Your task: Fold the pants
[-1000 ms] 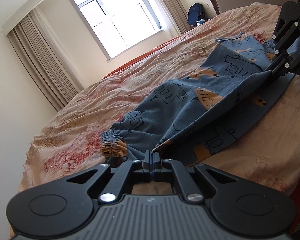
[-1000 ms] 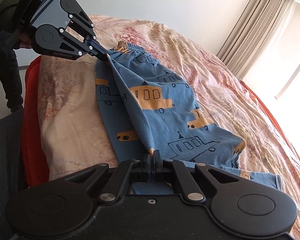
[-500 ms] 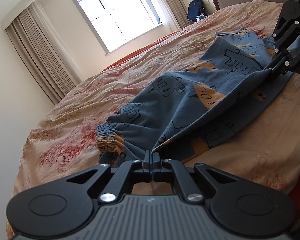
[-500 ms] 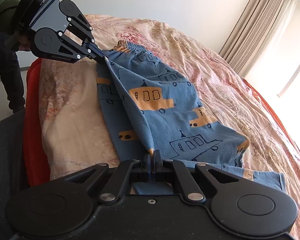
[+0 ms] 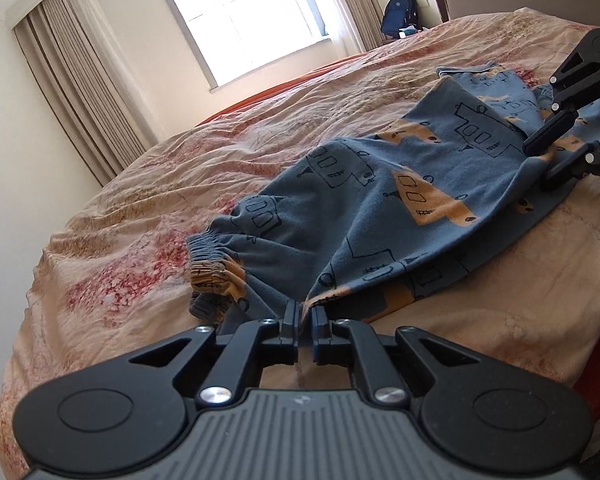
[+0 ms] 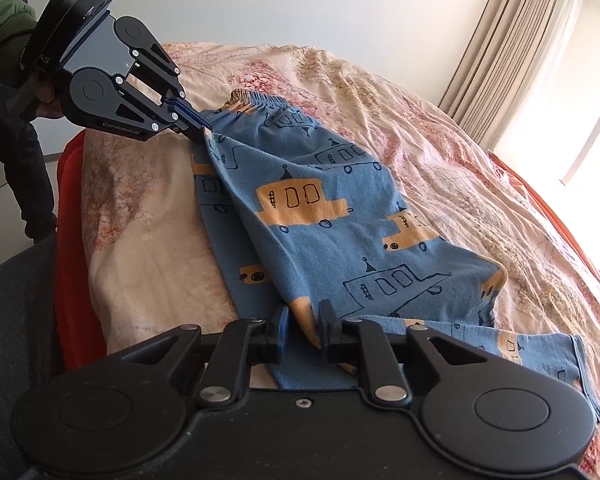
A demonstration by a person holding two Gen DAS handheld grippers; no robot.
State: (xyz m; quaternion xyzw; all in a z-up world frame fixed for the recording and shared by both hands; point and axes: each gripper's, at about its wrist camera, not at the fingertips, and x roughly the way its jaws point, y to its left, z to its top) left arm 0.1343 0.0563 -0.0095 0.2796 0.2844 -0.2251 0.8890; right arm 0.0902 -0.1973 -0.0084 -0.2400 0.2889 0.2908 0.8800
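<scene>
Black tongs (image 6: pixel 198 126), silver screws, blue pads; green sleeve (image 6: pixel 0 20).

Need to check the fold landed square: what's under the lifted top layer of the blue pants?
Under the top layer of the blue vehicle-print fleece pants, a second blue layer lies on the floral pink bedspread. Its far side is covered, so alignment there can't be seen.
</scene>
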